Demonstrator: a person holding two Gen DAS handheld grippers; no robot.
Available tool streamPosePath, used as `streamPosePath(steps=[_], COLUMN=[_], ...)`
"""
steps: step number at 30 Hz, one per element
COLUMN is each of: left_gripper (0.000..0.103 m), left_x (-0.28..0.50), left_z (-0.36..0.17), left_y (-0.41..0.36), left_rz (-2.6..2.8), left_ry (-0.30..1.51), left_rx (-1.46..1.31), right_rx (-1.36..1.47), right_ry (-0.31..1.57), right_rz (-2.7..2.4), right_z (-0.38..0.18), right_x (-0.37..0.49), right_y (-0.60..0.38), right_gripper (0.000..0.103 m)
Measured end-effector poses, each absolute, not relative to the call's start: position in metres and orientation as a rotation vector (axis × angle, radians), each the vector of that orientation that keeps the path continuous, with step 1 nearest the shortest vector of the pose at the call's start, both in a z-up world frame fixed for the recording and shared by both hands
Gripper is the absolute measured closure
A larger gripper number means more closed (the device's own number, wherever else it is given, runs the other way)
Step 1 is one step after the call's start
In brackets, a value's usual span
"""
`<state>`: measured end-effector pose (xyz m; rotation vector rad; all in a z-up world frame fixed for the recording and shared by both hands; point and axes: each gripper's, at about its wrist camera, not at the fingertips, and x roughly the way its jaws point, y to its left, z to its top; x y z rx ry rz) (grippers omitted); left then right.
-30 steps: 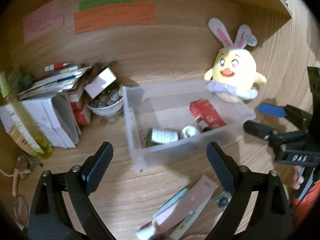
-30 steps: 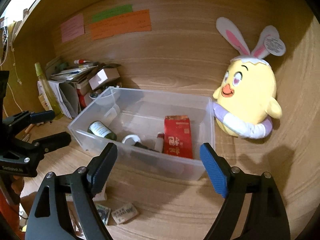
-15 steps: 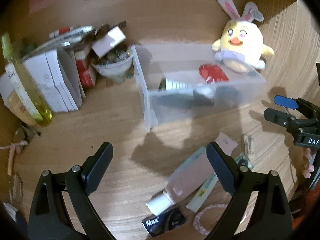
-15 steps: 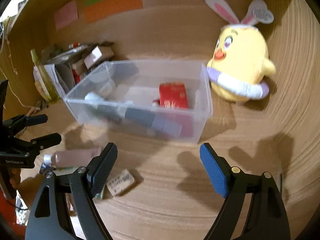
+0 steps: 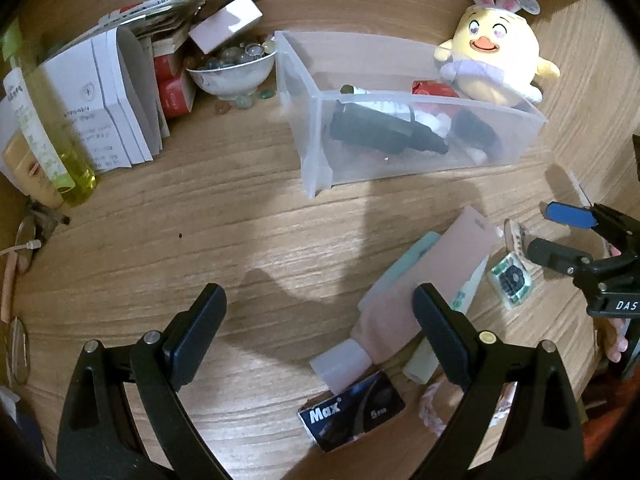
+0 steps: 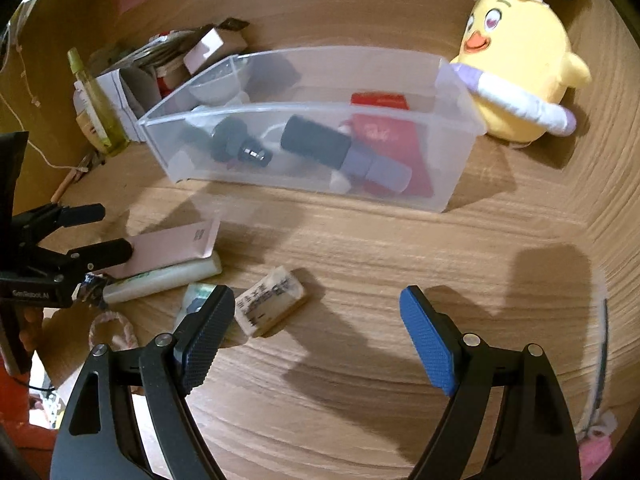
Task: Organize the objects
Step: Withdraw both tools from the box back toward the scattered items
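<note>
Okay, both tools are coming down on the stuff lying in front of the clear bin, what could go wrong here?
The pink tube overlaps the pale green tube, so the open left tool may drag both. The open right tool is close to the left one; they could collide near the small white packet.

The wooden desk [image 5: 256, 216] carries a clear bin [image 5: 516, 148], pink tube [image 5: 416, 288] and plush chick [image 5: 496, 64]

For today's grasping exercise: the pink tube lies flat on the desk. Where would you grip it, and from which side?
Grip the pink tube across its flat middle, coming from above. It lies on a pale green tube, and its cap end sits close to a black box.
</note>
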<state>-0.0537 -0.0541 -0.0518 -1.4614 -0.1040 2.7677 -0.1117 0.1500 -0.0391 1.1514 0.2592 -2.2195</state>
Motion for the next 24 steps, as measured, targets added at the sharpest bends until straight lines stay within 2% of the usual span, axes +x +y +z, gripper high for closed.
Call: streamPosePath(steps=[17,19,21,24], left_gripper=[0.009,0.018,0.033,0.039], left_x=[-0.061,-0.06,-0.059,-0.056], left_z=[-0.058,-0.057,-0.056,-0.055], left_y=[-0.046,-0.046,-0.045,-0.041], left_rz=[2.726,2.734,2.734,2.728], left_ry=[-0.137,-0.142,-0.127,-0.106], left_rx=[-1.473,-1.448,-1.438,-1.422], right_rx=[1.153,1.14,1.135,1.129], right_ry=[0.314,0.338,0.346,0.367], right_rz=[-2.231,-2.234,-2.225,-2.206], right_z=[-0.043,-0.043,-0.044,-0.046], right_x=[-0.109,-0.108,-0.107,-0.105], right_y=[0.142,0.139,0.135,0.13], right_gripper=[0.021,0.022,0.022,0.031])
